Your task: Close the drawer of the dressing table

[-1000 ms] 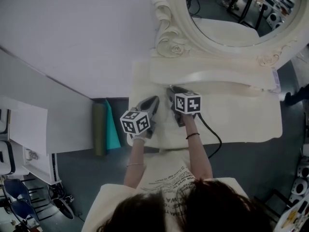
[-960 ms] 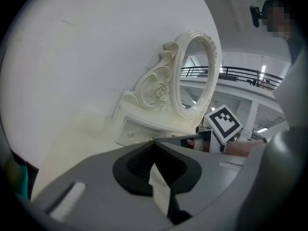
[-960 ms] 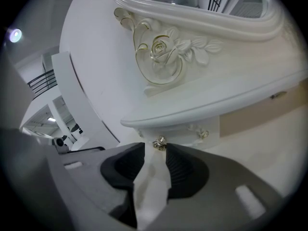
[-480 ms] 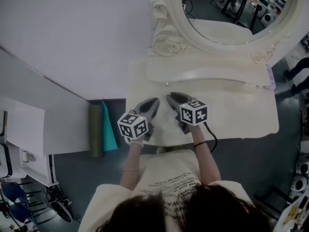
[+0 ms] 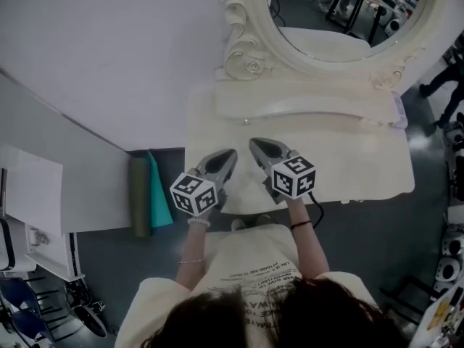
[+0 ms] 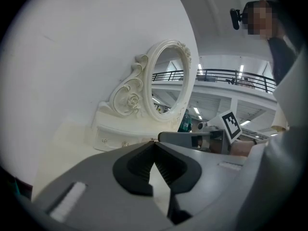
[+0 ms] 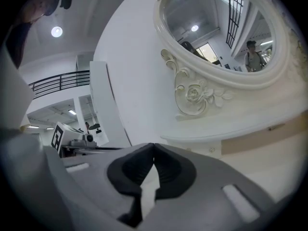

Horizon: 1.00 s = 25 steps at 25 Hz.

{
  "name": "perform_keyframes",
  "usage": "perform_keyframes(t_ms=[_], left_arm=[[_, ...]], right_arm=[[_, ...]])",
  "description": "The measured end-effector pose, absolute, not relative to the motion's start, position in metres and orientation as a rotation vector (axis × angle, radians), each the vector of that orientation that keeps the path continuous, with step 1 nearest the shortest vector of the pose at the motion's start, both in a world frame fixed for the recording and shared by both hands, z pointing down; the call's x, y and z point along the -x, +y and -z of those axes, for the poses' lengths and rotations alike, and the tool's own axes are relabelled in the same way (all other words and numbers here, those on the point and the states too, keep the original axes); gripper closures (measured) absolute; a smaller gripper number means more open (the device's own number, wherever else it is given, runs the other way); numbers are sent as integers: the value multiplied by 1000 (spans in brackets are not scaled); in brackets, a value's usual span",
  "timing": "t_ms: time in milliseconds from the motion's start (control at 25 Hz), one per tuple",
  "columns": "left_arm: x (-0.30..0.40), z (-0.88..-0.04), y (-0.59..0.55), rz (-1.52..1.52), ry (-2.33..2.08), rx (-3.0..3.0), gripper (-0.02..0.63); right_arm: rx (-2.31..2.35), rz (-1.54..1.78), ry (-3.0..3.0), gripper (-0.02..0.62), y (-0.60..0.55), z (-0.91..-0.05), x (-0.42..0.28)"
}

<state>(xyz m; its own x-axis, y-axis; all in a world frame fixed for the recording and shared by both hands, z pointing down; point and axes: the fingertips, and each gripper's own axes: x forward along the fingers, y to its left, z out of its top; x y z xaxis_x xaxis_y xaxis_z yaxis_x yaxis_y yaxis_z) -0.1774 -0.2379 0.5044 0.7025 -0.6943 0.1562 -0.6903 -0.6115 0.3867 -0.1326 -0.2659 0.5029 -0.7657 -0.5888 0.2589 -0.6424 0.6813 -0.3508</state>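
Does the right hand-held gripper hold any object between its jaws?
No, the right hand-held gripper has its jaws shut tip against tip, with nothing between them.

Side by side, the left gripper [image 5: 230,154] and right gripper [image 5: 254,143] point forward, jaws pressed together

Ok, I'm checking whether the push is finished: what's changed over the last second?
Both the left gripper and right gripper drew back from the drawer front toward the dressing table's near edge. Both are shut on nothing; nothing was taken hold of. The drawer front looks flush, and the mirror stayed put.
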Motion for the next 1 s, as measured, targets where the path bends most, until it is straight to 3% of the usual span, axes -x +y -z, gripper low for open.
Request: perform_keyframes(t_ms=[1000], left_arm=[[166,-487,-228,27,-1025,-2571,607]], right_arm=[[-1004,-581,-2862,592,-244,-481,132]])
